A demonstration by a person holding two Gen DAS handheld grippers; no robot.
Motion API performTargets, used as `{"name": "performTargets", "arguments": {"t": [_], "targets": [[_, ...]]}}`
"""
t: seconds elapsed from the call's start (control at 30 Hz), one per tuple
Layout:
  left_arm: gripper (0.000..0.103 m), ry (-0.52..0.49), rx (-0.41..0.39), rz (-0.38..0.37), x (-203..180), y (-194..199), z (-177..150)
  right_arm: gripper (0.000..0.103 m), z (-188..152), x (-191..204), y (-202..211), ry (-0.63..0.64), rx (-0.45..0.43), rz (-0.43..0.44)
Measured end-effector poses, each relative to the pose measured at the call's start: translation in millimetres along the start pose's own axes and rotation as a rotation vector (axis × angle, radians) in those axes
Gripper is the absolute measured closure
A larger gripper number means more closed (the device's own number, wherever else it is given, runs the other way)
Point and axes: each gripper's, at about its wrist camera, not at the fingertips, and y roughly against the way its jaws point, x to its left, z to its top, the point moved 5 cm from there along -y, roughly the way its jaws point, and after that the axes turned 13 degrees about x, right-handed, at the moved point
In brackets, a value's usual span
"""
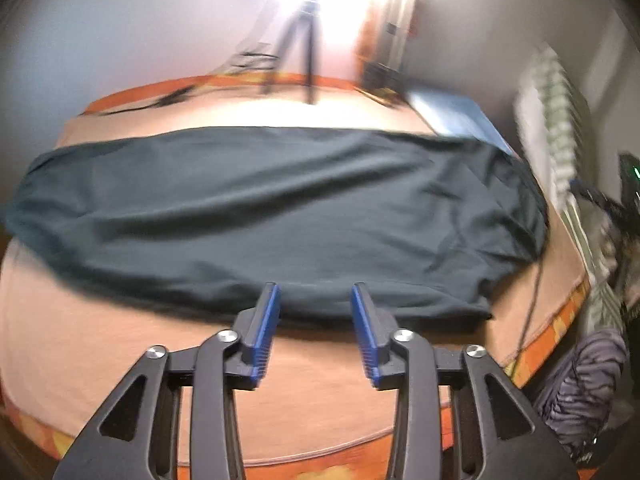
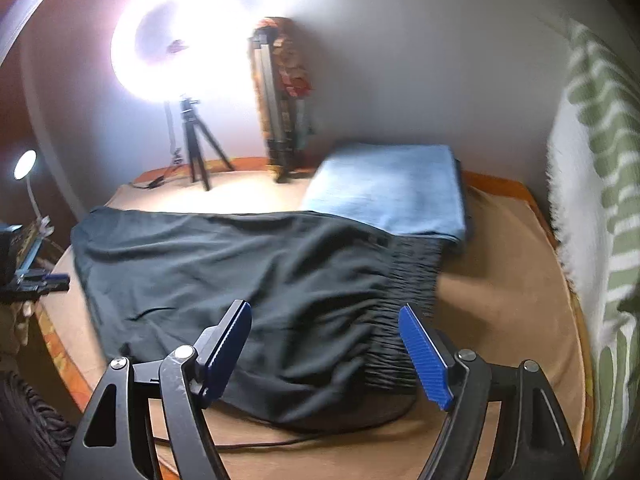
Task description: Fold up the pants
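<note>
Tan bedsheet (image 1: 120, 340) is carrying the dark pants (image 1: 260, 216), lying flat, folded lengthwise, ribbed elastic waistband (image 2: 412, 280) beside the folded blue towel (image 2: 392, 188). I am holding the left gripper (image 1: 315, 308) and right gripper (image 2: 326, 332) spread, empty. I should be pinching both layers of the soft, wrinkled cloth evenly.

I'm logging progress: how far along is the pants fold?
Done: the dark pants lie in one long flat band, apparently legs together, waistband at one end. In hand: nothing; the left tool and right tool are open above the cloth. Left: folding the length over.
</note>
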Motion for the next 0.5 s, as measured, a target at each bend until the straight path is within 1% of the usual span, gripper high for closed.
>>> {"name": "performTargets", "arguments": {"t": [0.07, 0.13, 0.23, 0.27, 0.4, 0.5], "targets": [[0.053, 0.074, -0.032, 0.006, 31, 11, 0, 0.024, 5, 15, 1, 0.028, -0.001, 0.006], [0.053, 0.146, -0.057, 0.007, 59, 19, 2, 0.023, 11, 32, 2, 0.054, -0.004, 0.014], [0.053, 0.302, -0.103, -0.007, 118, 32, 3, 0.023, 21, 60, 2, 0.098, -0.003, 0.028], [0.053, 0.333, -0.111, -0.011, 128, 33, 3, 0.023, 24, 68, 1, 0.111, -0.001, 0.032], [0.052, 0.504, -0.145, -0.043, 199, 38, -1, 0.023, 35, 105, -5, 0.174, 0.012, 0.05], [0.052, 0.594, -0.163, -0.048, 239, 37, -5, 0.023, 43, 132, -12, 0.219, 0.021, 0.063]]}}
